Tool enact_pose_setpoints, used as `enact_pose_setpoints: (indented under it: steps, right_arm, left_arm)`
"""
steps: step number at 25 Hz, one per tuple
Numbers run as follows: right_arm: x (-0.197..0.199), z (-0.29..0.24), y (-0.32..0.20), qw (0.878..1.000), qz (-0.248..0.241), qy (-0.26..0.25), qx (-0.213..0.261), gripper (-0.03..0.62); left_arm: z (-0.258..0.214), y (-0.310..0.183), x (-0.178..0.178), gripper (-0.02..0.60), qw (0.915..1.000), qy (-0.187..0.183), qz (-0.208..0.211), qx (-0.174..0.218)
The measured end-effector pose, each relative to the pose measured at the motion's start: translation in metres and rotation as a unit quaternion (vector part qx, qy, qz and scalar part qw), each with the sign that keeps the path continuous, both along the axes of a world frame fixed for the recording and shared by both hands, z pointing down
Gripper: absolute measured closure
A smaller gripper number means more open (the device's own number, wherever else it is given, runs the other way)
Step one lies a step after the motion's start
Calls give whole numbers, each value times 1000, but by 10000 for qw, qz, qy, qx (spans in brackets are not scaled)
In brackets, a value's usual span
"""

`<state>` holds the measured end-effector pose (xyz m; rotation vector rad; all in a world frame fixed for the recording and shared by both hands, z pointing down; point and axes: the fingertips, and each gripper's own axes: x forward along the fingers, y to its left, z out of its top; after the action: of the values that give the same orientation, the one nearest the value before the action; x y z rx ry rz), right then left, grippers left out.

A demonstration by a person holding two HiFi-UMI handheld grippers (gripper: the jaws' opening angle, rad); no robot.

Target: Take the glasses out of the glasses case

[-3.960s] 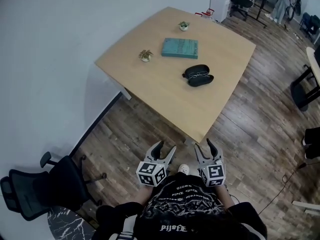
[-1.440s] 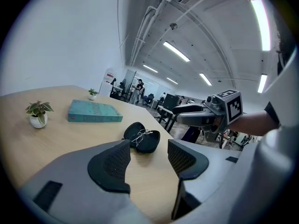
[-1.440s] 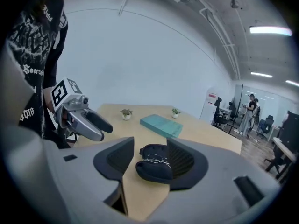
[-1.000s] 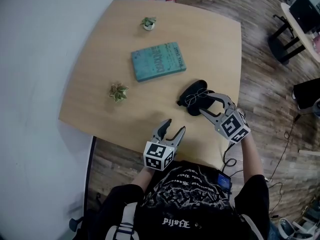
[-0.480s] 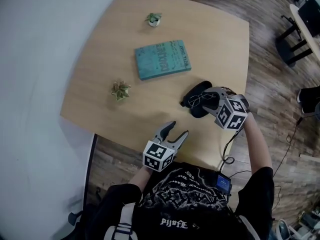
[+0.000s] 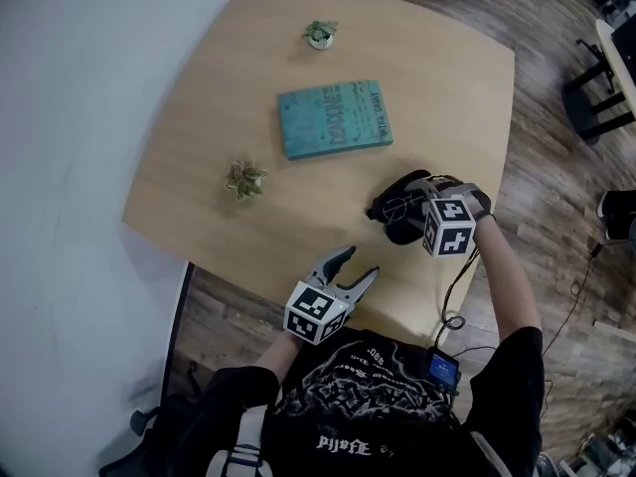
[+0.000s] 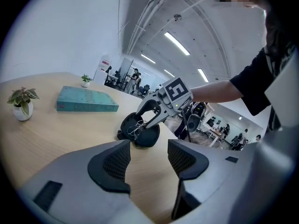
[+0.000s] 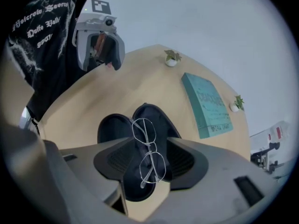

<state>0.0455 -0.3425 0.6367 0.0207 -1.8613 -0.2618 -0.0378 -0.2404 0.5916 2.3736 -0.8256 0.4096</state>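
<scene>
A black glasses case [image 6: 402, 233] lies open near the table's right edge, with thin wire-framed glasses [image 6: 398, 207] resting across it. My right gripper [image 6: 406, 204] hangs over the case, open, a jaw on either side of the glasses. In the right gripper view the glasses [image 8: 145, 146] stand between the two pads without touching them, above the case [image 8: 110, 127]. My left gripper [image 6: 354, 264] is open and holds nothing above the table's near edge. The left gripper view shows its jaws [image 7: 148, 160] apart, pointed toward the case [image 7: 142, 136].
A teal book [image 6: 335, 117] lies at the middle of the wooden table [image 6: 199, 167]. One small potted plant [image 6: 244, 180] stands left of the case, another [image 6: 319, 34] at the far edge. The table's edge runs close to the right of the case.
My right gripper has come down over the case and turned, so its jaws now straddle the glasses. The left gripper has hardly moved.
</scene>
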Motion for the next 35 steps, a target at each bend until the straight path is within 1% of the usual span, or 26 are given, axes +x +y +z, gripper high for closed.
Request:
enact_pose_setpoints:
  steps: [3,13,16,17,19,24,26,28,35]
  right_arm:
    - [1,11,1,9995,-186,247,-106,368]
    - [8,36,6,9952,-580,718,-314,368]
    - [8,37,7,9945,-536,769,-456,379]
    - [8,37,8,9942,-502,793,-522,407]
    - [9,38,10,9939,-468,815,-585,414]
    - [7,35,9,9951,-495,753,-410,439]
    - [6,33,8,9956,-524,728,-260,480]
    - [6,33,8,9959,-512,727,-191,485]
    - [4,26,11,9968,-437,651,-177,488]
  left_arm:
    - [1,-2,2,325,9998,127,92,-92]
    - [7,-10,6,325,9997,124,168,-153]
    - [9,-10,5,324,9996,107,181,-178]
    - [10,-10,5,325,9996,107,177,-187]
    - [11,-10,5,324,9996,109,186,-198]
    - [11,-11,7,325,9996,78,219,-157]
    - [12,-11,7,325,9996,53,219,-143]
    - [13,-11,5,325,9997,28,210,-134]
    - [14,-10,2,325,9998,-52,154,-70]
